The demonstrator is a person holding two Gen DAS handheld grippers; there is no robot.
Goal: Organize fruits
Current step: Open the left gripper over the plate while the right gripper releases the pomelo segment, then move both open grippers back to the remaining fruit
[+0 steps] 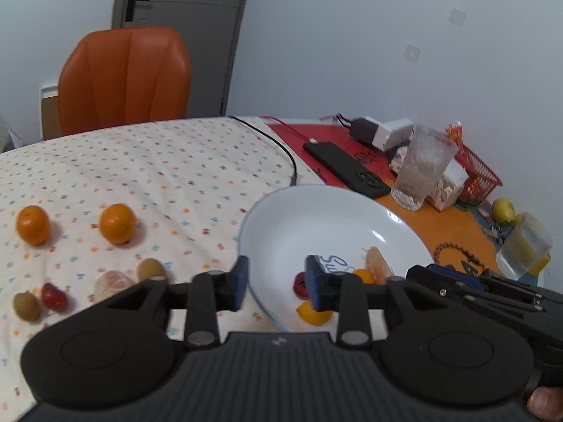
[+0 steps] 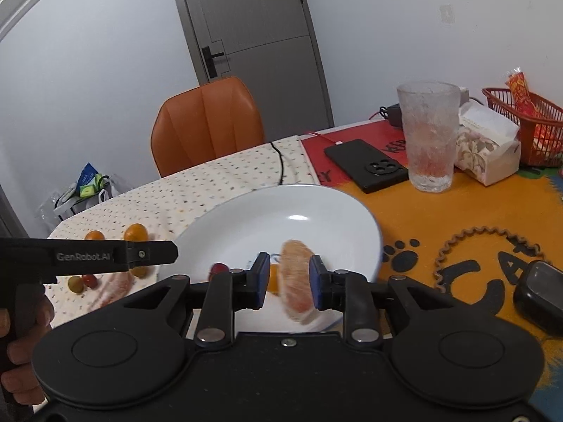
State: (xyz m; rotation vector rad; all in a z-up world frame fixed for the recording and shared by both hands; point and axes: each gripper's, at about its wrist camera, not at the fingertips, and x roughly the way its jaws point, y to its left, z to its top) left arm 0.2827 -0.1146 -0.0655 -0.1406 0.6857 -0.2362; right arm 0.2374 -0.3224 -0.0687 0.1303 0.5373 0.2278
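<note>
Two grippers over a white plate on the bench

The bench (image 1: 147, 161) carries the plate (image 2: 316, 204), which holds a small red fruit (image 1: 299, 283) and small orange fruits (image 1: 364, 275). Left of it on the cloth sit two oranges (image 1: 118, 223), a peeled segment (image 1: 112, 281), brown fruits (image 1: 151, 269) and a red one (image 1: 53, 295). The left gripper (image 1: 278, 281) has its fingers spread, straddling the plate's rim. The right gripper (image 2: 289, 277) has a peeled wedge (image 2: 297, 277) between its fingers, above the plate; whether they pinch it I cannot tell.

Your counter (image 1: 197, 161) carries a white plate (image 1: 316, 211), two oranges (image 1: 118, 223), a phone (image 1: 346, 168), a glass (image 1: 420, 170) and a red basket (image 1: 476, 174).
</note>
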